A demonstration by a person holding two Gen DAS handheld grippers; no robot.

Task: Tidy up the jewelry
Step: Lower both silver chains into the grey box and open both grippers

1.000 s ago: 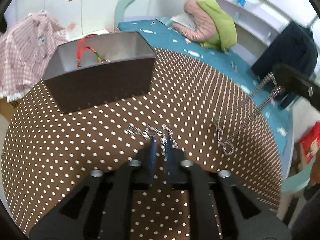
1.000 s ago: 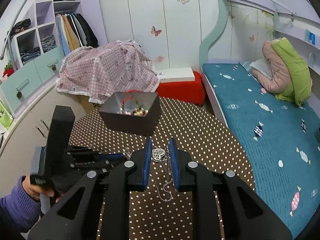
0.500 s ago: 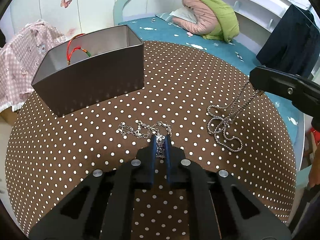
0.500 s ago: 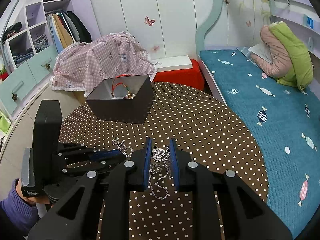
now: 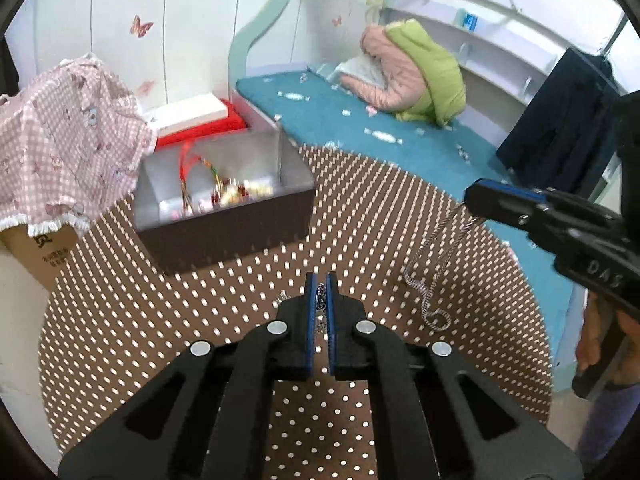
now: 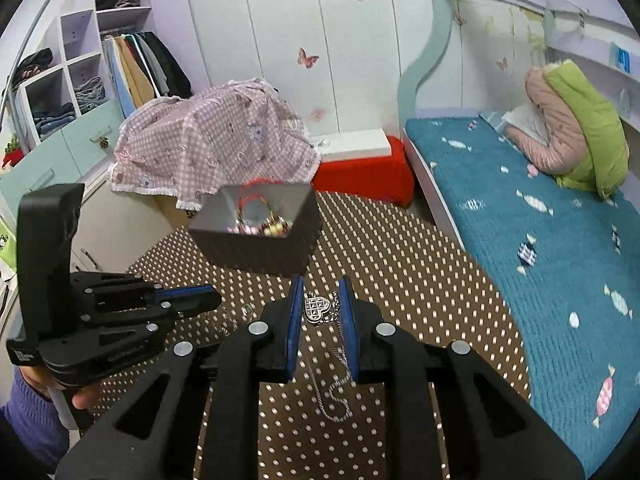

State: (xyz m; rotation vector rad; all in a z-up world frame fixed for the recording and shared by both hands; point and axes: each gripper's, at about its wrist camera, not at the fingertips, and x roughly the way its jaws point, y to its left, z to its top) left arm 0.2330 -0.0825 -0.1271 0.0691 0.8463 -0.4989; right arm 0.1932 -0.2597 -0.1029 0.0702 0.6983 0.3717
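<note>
My left gripper (image 5: 320, 280) is shut on a thin silver bracelet chain (image 5: 320, 300), held above the brown dotted table (image 5: 160, 320). My right gripper (image 6: 322, 286) is shut on a silver necklace with a heart pendant (image 6: 317, 309); its chain (image 6: 338, 392) hangs down toward the table and also shows in the left wrist view (image 5: 428, 280). The dark open box (image 5: 224, 208) with red cord and beaded jewelry inside stands ahead of both grippers and also shows in the right wrist view (image 6: 260, 228).
A teal bed (image 6: 540, 240) with a pink and green jacket (image 6: 576, 128) runs along the table's far side. A pink checked cloth (image 6: 212, 140) covers a cardboard carton behind the box. A red stool (image 6: 360, 172) stands by the wall.
Both grippers have risen from the table, lifting the bracelet and the necklace with them. The box now shows its contents from higher up.
</note>
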